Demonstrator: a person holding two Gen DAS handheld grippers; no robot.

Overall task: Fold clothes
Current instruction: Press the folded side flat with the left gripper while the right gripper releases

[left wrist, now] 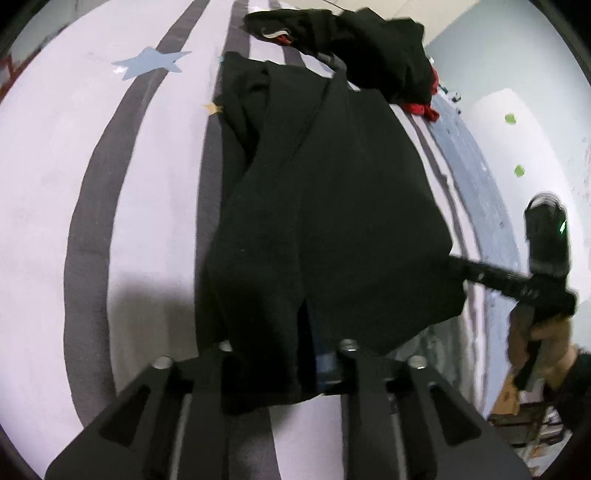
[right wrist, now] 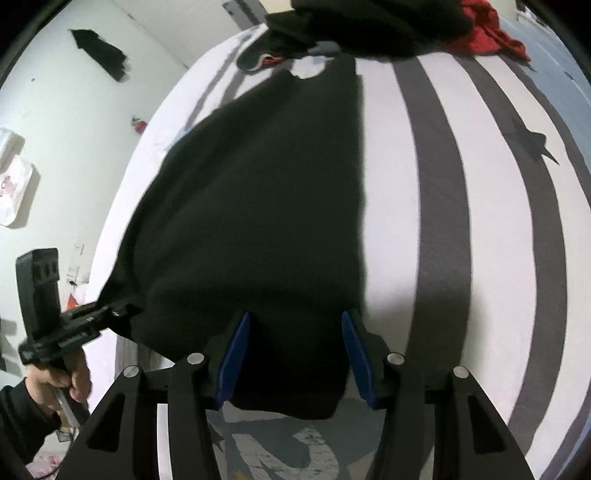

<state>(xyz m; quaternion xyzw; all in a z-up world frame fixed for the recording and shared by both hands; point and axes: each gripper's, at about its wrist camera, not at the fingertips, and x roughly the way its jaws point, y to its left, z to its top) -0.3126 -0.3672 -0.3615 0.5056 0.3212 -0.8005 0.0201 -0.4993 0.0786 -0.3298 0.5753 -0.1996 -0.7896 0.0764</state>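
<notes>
A black garment (left wrist: 325, 206) lies stretched lengthwise on a bed with a white and grey striped cover (left wrist: 74, 184). It also shows in the right wrist view (right wrist: 258, 206). My left gripper (left wrist: 284, 354) stands open at the garment's near hem, which drapes over and between its fingers. My right gripper (right wrist: 295, 332) is open, its blue pads (right wrist: 234, 362) on either side of the hem's other corner. Each gripper shows in the other's view, the right one (left wrist: 480, 273) and the left one (right wrist: 110, 314), with tips at the cloth edge.
A pile of black and red clothes (left wrist: 369, 48) lies at the far end of the bed, also in the right wrist view (right wrist: 388, 26). A blue star (left wrist: 147, 61) marks the cover. A pale floor (right wrist: 74, 110) with scattered items lies beside the bed.
</notes>
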